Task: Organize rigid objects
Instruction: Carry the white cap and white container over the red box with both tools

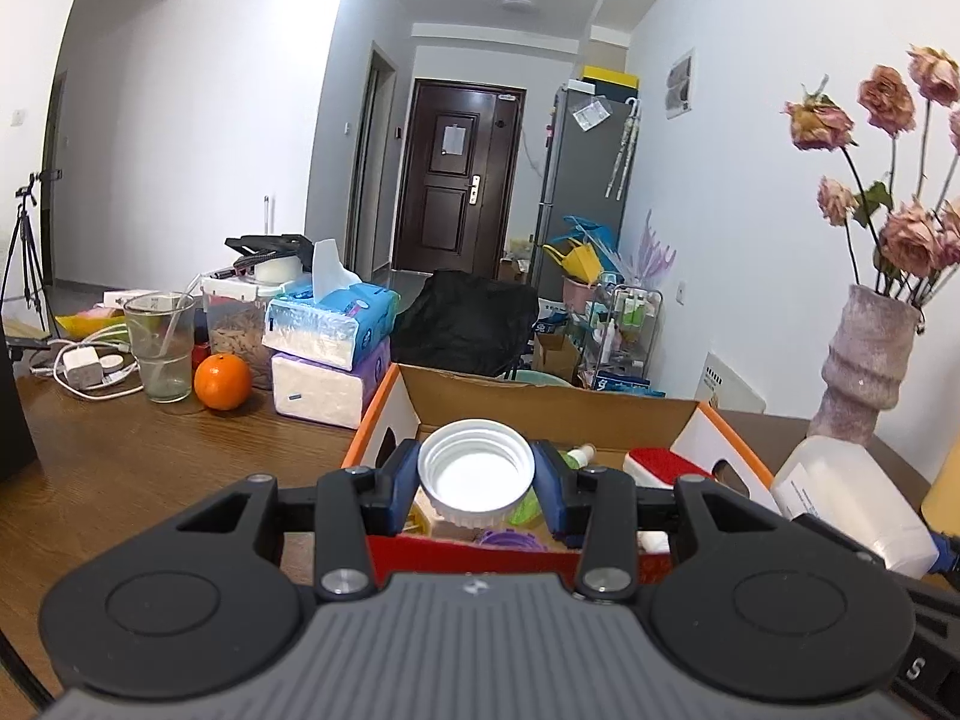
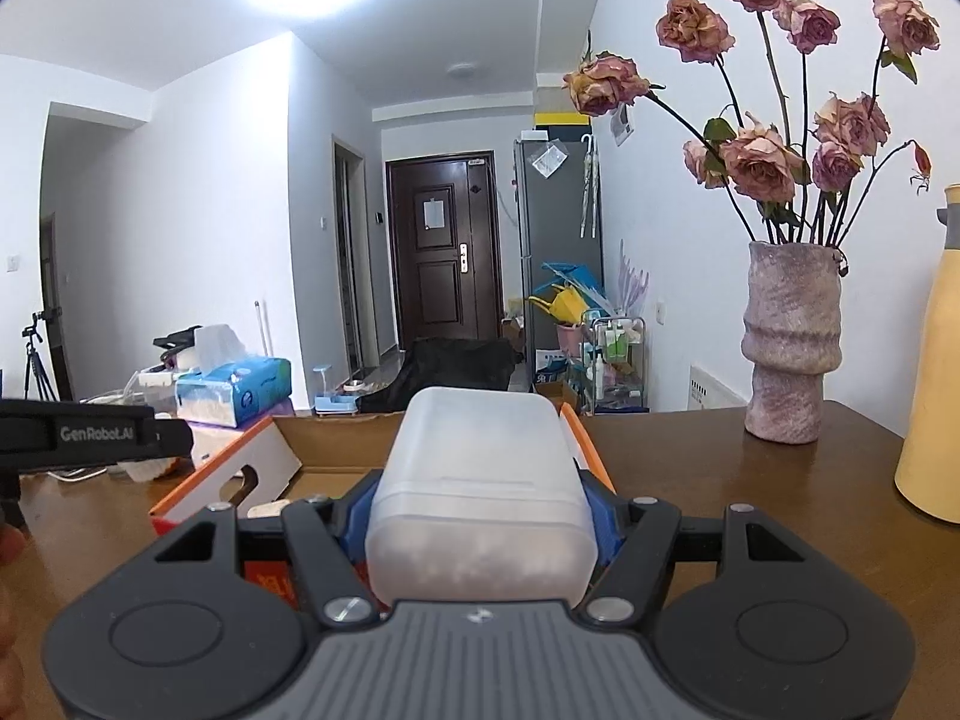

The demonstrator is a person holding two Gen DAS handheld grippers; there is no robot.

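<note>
My left gripper (image 1: 476,476) is shut on a white screw cap (image 1: 476,473), its threaded hollow side turned toward the camera. It hangs over the near end of an open cardboard box (image 1: 558,411) with orange edges. Inside the box lie a red-topped white item (image 1: 663,463), a small bottle (image 1: 579,455) and green and purple pieces. My right gripper (image 2: 480,510) is shut on a translucent white plastic bottle (image 2: 480,498), which hides the fingertips. That bottle (image 1: 852,507) also shows at the right of the left wrist view, beside the box (image 2: 336,444).
On the wooden table (image 1: 120,468) stand a glass (image 1: 159,348), an orange (image 1: 222,381), stacked tissue packs (image 1: 333,348), a food jar, and chargers with cables. A vase of dried roses (image 2: 789,348) and a yellow jug (image 2: 933,396) stand at the right. The left gripper's body (image 2: 78,435) enters the right view.
</note>
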